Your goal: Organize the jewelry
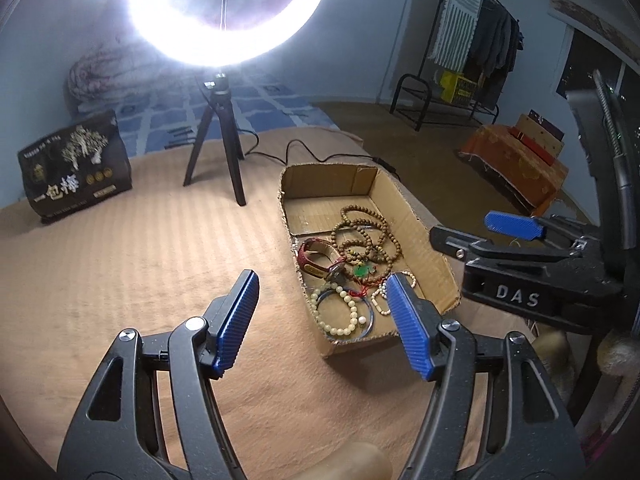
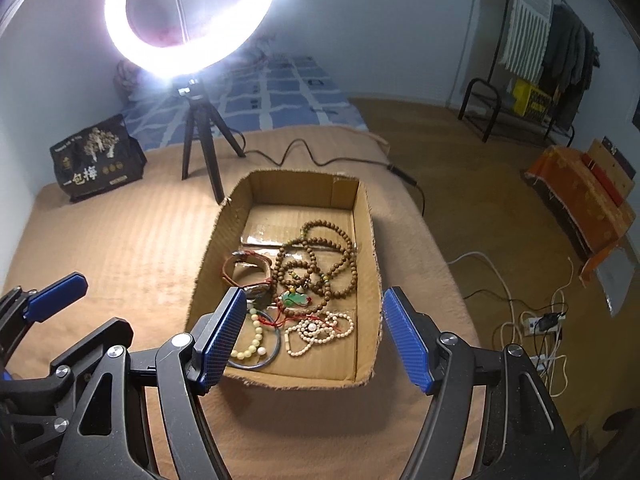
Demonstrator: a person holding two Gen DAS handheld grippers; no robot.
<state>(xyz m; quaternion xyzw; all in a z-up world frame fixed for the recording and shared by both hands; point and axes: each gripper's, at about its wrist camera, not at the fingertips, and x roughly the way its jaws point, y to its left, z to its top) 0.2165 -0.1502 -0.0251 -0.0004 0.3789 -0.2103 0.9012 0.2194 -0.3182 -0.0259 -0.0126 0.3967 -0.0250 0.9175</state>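
Observation:
An open cardboard box (image 2: pixel 212 256) on a tan blanket holds the jewelry. Inside lie a long wooden bead necklace (image 2: pixel 340 264), a red strap watch (image 2: pixel 248 268), a green pendant (image 2: pixel 296 300), a white small-bead strand (image 2: pixel 320 330), a cream bead bracelet (image 2: pixel 252 344) and a blue bangle (image 2: pixel 272 354). My right gripper (image 2: pixel 316 294) hangs open above the box's near end, holding nothing. My left gripper (image 1: pixel 322 282) is open and empty too, just left of the box (image 1: pixel 424 248), above its near corner. The necklace (image 1: pixel 372 240) and cream bracelet (image 1: pixel 340 312) show there too.
A lit ring light on a black tripod (image 1: pixel 216 148) stands behind the box, its cable (image 1: pixel 304 152) trailing right. A black printed bag (image 1: pixel 76 164) sits at the far left. The blanket (image 1: pixel 140 260) drops off to the right; a power strip (image 2: pixel 540 322) with cords lies on the floor.

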